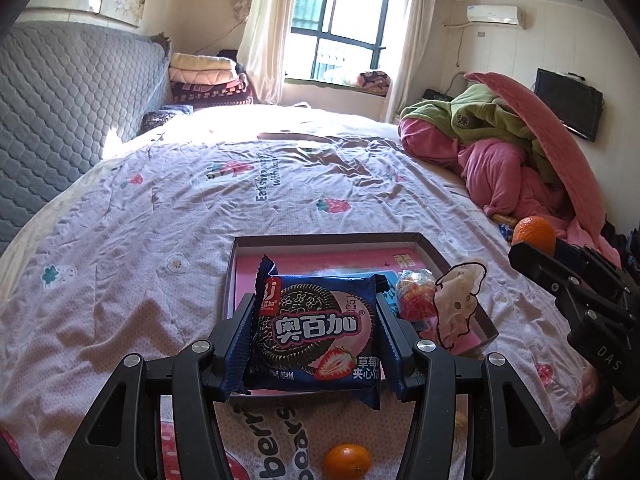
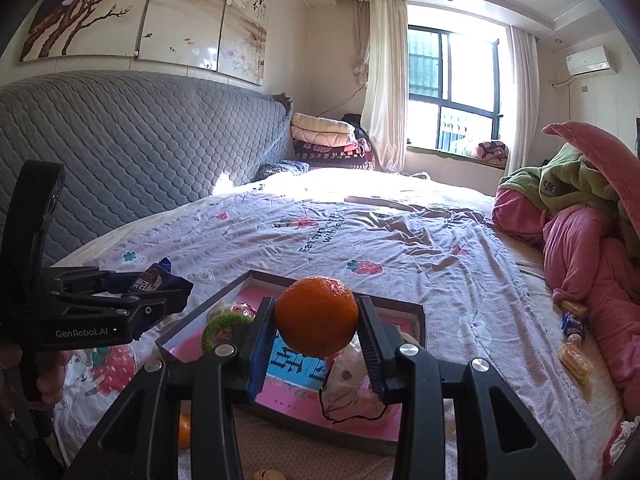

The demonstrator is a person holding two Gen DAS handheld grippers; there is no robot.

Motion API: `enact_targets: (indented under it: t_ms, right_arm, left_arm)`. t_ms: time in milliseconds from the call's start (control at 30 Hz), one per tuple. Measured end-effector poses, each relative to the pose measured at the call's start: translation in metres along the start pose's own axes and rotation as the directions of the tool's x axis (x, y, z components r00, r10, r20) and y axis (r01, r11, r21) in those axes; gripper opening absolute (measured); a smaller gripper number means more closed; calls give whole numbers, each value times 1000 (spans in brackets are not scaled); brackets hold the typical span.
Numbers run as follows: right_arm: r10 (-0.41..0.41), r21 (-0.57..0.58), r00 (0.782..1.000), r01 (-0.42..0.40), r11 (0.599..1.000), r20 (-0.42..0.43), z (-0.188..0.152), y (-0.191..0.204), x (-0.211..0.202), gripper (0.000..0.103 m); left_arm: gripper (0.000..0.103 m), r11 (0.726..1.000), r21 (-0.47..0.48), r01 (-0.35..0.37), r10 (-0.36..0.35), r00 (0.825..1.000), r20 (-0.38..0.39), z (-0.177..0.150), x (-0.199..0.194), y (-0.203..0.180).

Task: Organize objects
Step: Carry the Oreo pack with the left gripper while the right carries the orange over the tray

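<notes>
Cookie packet (image 1: 316,336) in left gripper (image 1: 316,320) — orange (image 2: 316,316) in right gripper (image 2: 316,320)

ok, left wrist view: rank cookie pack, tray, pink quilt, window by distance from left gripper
1. cookie pack, clamped in the left gripper
2. tray, just beyond on the bed
3. pink quilt, far right
4. window, back wall

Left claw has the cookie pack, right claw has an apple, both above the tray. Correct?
Not quite. The right claw holds an orange, not an apple; the right wrist view shows it. The rest stands: the left claw holds the cookie pack, both above the tray.
</notes>
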State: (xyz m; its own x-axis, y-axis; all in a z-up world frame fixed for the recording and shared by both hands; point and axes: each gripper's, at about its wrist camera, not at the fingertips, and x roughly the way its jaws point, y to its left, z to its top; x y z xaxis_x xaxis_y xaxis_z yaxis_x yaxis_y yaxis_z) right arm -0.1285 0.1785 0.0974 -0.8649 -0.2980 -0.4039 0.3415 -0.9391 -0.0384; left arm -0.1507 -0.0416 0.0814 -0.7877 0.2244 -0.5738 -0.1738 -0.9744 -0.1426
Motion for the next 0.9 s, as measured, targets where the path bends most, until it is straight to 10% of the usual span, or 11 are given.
enact_targets:
  t_ms: [900]
  right_arm:
    - [1, 9, 1000, -1, 1000, -8, 11, -2, 22, 41]
  left_arm:
    - [57, 999, -24, -42, 42, 999, -5, 14, 20, 21]
